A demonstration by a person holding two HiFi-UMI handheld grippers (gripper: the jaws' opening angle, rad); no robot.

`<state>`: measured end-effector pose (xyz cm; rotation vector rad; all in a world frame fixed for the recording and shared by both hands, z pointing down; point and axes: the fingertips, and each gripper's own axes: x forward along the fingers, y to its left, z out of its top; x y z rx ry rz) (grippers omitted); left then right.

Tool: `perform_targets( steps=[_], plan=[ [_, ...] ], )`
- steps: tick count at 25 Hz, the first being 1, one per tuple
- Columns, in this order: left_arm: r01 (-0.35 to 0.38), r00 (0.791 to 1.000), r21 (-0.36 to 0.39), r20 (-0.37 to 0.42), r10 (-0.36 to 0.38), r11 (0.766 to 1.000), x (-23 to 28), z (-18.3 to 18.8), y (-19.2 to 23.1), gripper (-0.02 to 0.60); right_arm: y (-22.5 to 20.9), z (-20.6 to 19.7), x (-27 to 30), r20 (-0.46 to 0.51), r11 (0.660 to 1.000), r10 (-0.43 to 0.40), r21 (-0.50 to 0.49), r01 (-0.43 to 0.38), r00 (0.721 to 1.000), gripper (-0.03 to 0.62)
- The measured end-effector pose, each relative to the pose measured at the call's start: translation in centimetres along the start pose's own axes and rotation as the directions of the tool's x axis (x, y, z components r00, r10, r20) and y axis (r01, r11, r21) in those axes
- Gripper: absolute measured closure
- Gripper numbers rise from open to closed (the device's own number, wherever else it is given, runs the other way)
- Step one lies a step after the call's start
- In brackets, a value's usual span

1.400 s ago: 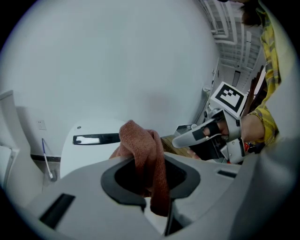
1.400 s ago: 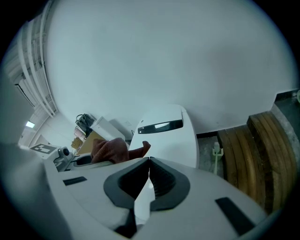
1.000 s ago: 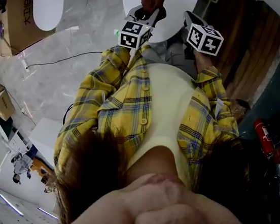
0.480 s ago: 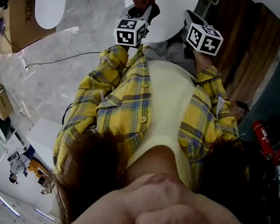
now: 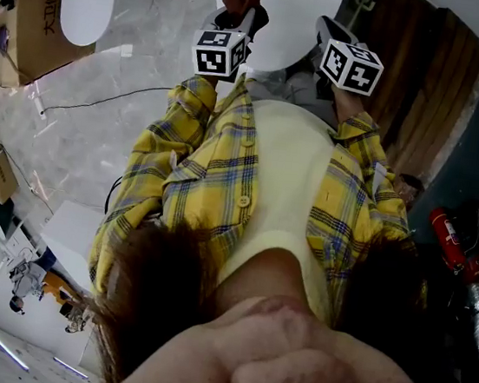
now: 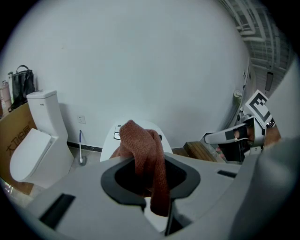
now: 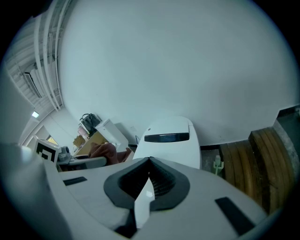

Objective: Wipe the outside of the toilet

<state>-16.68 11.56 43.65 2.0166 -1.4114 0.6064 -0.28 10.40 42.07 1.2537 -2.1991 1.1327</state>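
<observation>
Now my left tongs (image 6: 149, 173) pinch the brown cloth (image 6: 140, 145), my right tongs (image 7: 149, 161) are closed on nothing, and the toilet (image 7: 171, 140) stands just ahead. The cloth (only partly pinched) could slip out if I rub hard.

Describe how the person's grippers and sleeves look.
The left gripper and right gripper have pale grey bodies with dark jaws. Each carries a white cube printed with black square markers. The sleeves are yellow plaid with blue lines.
</observation>
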Motion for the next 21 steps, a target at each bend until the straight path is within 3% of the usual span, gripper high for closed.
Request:
perform_targets(
  steps=[21],
  plan=[
    [-0.027, 1.000, -0.023, 0.000, 0.027, 0.999, -1.3, 0.1, 0.8, 0.483, 1.1, 0.3, -0.9, 0.023, 1.000, 0.002, -0.031, -0.001, 1.000, 0.569]
  ],
)
